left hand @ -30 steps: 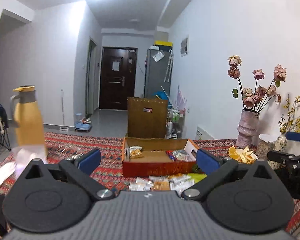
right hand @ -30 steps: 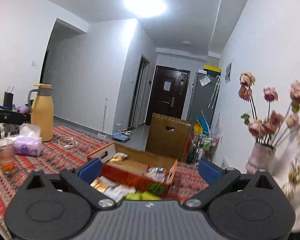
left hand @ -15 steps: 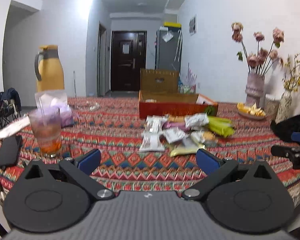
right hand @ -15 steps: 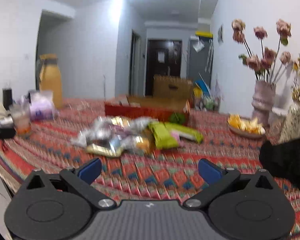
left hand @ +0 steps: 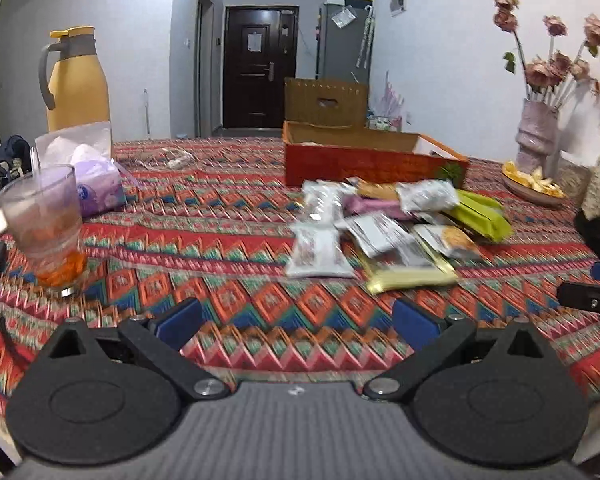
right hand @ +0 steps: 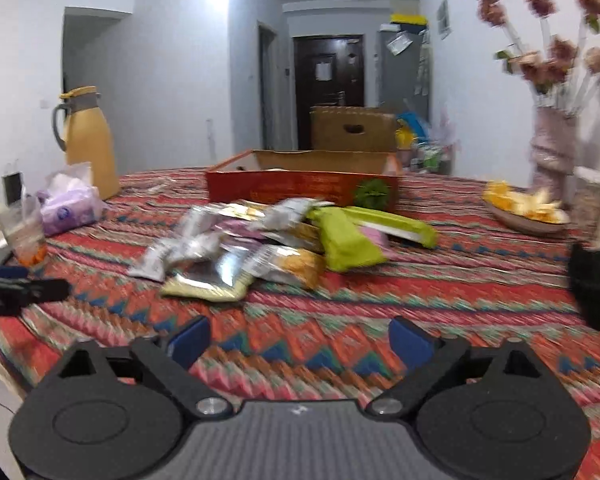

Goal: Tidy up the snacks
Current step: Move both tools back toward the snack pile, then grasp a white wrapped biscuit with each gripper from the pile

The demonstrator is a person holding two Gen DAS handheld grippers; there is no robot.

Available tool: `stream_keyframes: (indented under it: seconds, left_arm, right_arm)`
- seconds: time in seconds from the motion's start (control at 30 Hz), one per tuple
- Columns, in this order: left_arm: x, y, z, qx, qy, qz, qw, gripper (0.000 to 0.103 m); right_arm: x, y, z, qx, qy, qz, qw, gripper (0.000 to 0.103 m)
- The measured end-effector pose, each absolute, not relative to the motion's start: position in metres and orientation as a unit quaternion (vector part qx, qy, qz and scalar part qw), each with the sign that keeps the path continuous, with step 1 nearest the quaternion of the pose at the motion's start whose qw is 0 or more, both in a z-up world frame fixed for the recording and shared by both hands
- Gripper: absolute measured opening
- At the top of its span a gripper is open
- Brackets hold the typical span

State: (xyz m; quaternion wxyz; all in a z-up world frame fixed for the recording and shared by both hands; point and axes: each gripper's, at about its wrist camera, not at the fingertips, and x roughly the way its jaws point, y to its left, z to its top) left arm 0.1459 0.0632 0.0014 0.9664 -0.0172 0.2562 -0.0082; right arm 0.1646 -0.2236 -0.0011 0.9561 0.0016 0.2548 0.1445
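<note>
Approach step, nothing grabbed yet: snack packets (left hand: 384,226) are piled on the desk (left hand: 228,296) before the red box (left hand: 364,160). Left claw (left hand: 298,322) is held wide, right claw (right hand: 298,340) is closing, empty. One packet probably gets picked next.

Motion blur smears the snack packets (right hand: 260,248), so I cannot read their labels. The red box (left hand: 364,162) wall hides its contents from me.
</note>
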Motion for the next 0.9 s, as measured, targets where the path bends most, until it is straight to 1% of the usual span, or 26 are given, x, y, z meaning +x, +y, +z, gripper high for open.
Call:
stream_keyframes:
  seconds: [0.13,0.2,0.3,0.4,0.43,0.47,0.5,0.6,0.73,0.77,0.8,0.83,0.9]
  left_arm:
    - [0.171,0.085,-0.004,-0.031,0.268,0.011,0.963,0.103]
    - [0.182,0.095,-0.007,-0.033,0.274,0.017,0.961,0.103]
    - [0.193,0.108,-0.009,-0.032,0.278,0.021,0.96,0.103]
    - [0.201,0.117,-0.009,-0.029,0.277,0.021,0.96,0.103]
    - [0.204,0.119,-0.009,-0.03,0.278,0.02,0.96,0.103]
    - [0.208,0.119,-0.01,-0.032,0.281,0.017,0.959,0.103]
    - [0.213,0.118,-0.01,-0.034,0.283,0.013,0.958,0.103]
    - [0.23,0.107,-0.011,-0.044,0.287,-0.017,0.957,0.103]
    - [0.264,0.069,-0.016,-0.028,0.303,-0.054,0.951,0.102]
    - [0.273,0.061,-0.019,-0.024,0.309,-0.058,0.949,0.099]
    - [0.28,0.055,-0.023,-0.022,0.318,-0.06,0.946,0.09]
    - [0.288,0.05,-0.026,-0.02,0.328,-0.062,0.942,0.075]
    - [0.296,0.046,-0.03,-0.025,0.336,-0.054,0.94,0.06]
  right_arm:
    - [0.212,-0.176,0.002,-0.006,0.263,0.191,0.946,0.087]
    - [0.235,-0.149,-0.001,-0.02,0.27,0.208,0.94,0.086]
    - [0.269,-0.109,-0.005,-0.055,0.276,0.219,0.934,0.075]
    - [0.3,-0.082,-0.014,-0.067,0.289,0.221,0.929,0.075]
    - [0.306,-0.077,-0.018,-0.068,0.295,0.22,0.927,0.073]
    - [0.312,-0.074,-0.022,-0.069,0.302,0.218,0.925,0.068]
    - [0.316,-0.074,-0.025,-0.067,0.306,0.217,0.925,0.047]
    - [0.314,-0.09,-0.024,-0.04,0.303,0.218,0.927,0.043]
    - [0.301,-0.127,-0.014,-0.013,0.296,0.206,0.933,0.042]
    - [0.297,-0.138,-0.012,-0.009,0.296,0.2,0.934,0.042]
    - [0.292,-0.149,-0.01,-0.008,0.296,0.191,0.936,0.042]
    - [0.287,-0.16,-0.009,-0.008,0.296,0.181,0.938,0.042]
    - [0.277,-0.18,-0.009,-0.005,0.297,0.162,0.941,0.042]
